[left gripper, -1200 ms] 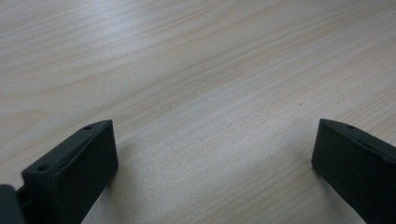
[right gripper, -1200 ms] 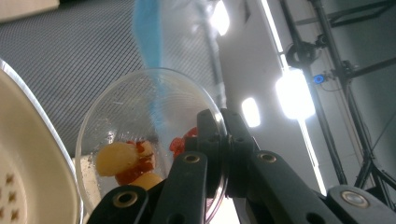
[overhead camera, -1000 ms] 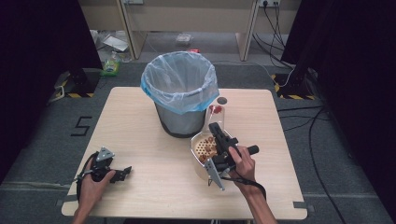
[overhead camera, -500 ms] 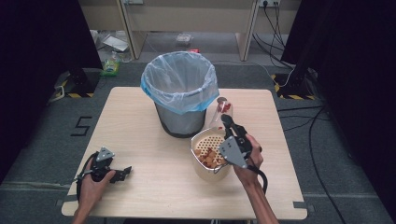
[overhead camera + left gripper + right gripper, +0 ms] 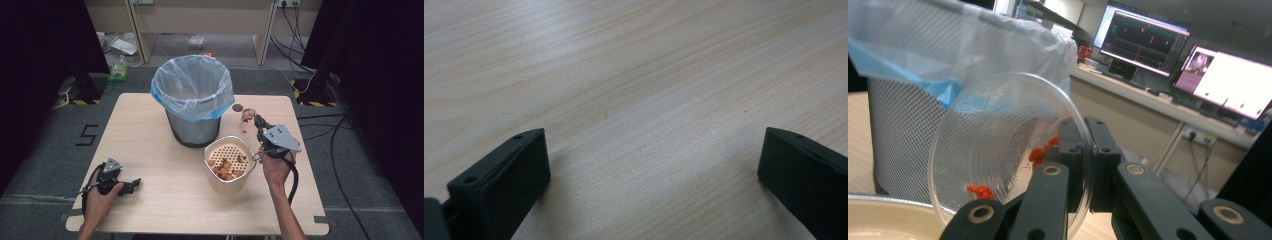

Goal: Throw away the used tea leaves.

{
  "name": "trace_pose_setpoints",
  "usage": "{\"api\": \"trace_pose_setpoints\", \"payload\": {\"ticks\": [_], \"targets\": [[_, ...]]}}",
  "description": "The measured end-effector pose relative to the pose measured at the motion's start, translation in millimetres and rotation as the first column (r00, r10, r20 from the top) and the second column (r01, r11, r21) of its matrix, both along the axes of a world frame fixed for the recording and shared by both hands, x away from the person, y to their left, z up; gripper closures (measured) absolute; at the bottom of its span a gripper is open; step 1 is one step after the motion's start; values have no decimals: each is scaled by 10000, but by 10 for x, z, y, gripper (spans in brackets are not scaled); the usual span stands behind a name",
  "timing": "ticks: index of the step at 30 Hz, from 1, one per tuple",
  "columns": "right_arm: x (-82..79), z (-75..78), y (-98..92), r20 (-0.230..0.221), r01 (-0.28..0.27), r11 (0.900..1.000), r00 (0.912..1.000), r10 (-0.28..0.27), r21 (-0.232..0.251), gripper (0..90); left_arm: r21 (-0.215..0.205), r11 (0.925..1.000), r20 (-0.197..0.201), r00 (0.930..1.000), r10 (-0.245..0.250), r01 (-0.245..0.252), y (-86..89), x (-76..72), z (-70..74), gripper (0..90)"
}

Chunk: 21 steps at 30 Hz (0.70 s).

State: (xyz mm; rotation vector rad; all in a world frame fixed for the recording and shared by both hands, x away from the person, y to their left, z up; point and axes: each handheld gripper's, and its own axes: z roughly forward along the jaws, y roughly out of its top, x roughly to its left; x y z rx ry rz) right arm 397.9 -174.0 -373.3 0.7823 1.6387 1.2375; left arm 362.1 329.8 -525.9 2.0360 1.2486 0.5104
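Right gripper point(image 5: 1083, 150) clamped on rim of clear plastic cup point(image 5: 1008, 150), red smears inside
Cup held tilted beside lined bin point(image 5: 194, 100), above table point(image 5: 150, 130) near beige strainer bowl point(image 5: 227, 165); left gripper point(image 5: 649, 165) jaws apart, low over bare table

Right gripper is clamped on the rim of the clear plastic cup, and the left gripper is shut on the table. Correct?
Not quite. The left gripper view shows the left gripper open over bare table. The right gripper does clamp the clear plastic cup.
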Motion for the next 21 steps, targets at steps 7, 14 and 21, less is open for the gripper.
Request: {"api": "trace_pose_setpoints", "payload": {"ticks": [7, 14, 21], "targets": [[139, 101, -105, -838, -27, 9965, 9964, 98, 841, 874, -11, 10000, -2, 10000, 8, -8, -1, 0, 0, 0], [299, 248, -174, -1375, 21, 9928, 9904, 144, 1198, 873, -7, 10000, -8, 10000, 6, -6, 0, 0, 0, 0], [455, 404, -212, -1777, -46, 9892, 9836, 309, 1467, 873, -7, 10000, -8, 10000, 8, -8, 0, 0, 0, 0]]}}
